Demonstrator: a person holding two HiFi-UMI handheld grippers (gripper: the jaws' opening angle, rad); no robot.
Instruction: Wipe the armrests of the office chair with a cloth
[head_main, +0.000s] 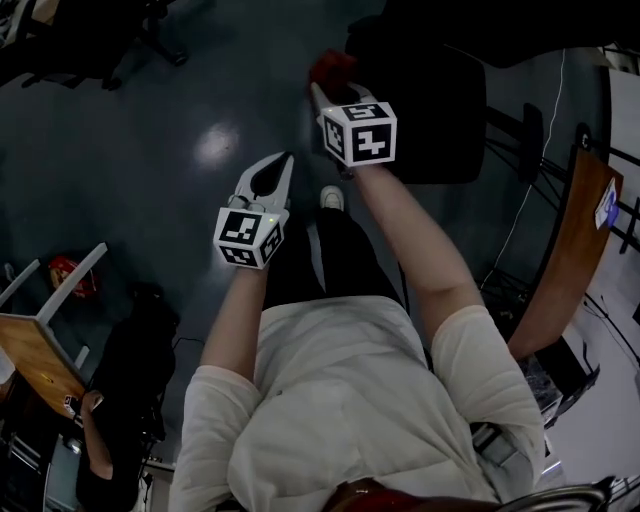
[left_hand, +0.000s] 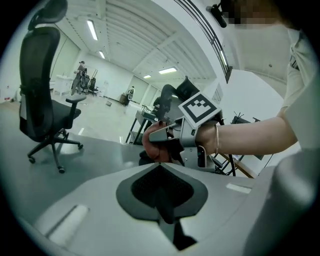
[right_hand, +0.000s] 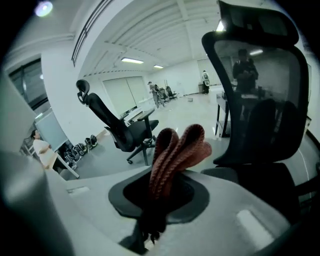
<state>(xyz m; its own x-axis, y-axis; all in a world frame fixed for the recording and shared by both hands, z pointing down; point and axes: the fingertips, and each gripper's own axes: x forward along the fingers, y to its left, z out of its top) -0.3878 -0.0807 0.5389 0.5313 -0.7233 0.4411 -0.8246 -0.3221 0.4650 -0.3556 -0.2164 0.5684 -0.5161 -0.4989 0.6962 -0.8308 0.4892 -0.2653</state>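
Observation:
A black office chair (head_main: 430, 105) stands ahead of me; in the right gripper view its mesh back (right_hand: 260, 95) and seat (right_hand: 257, 180) fill the right side at close range. My right gripper (head_main: 322, 88) is shut on a folded red cloth (head_main: 330, 68), held just left of the chair. The cloth (right_hand: 177, 150) sticks up out of the right gripper (right_hand: 159, 187) in loops. My left gripper (head_main: 268, 185) hangs lower and to the left, shut and holding nothing. Its own view shows the left gripper (left_hand: 161, 175) pointing at the right gripper (left_hand: 165, 135) and the cloth (left_hand: 152, 147). No armrest shows clearly.
A wooden desk (head_main: 575, 250) with cables stands at the right. A wooden table (head_main: 30, 350) and a seated person (head_main: 120, 400) are at the lower left. Other office chairs (left_hand: 42, 100) (right_hand: 117, 125) stand apart on the grey floor.

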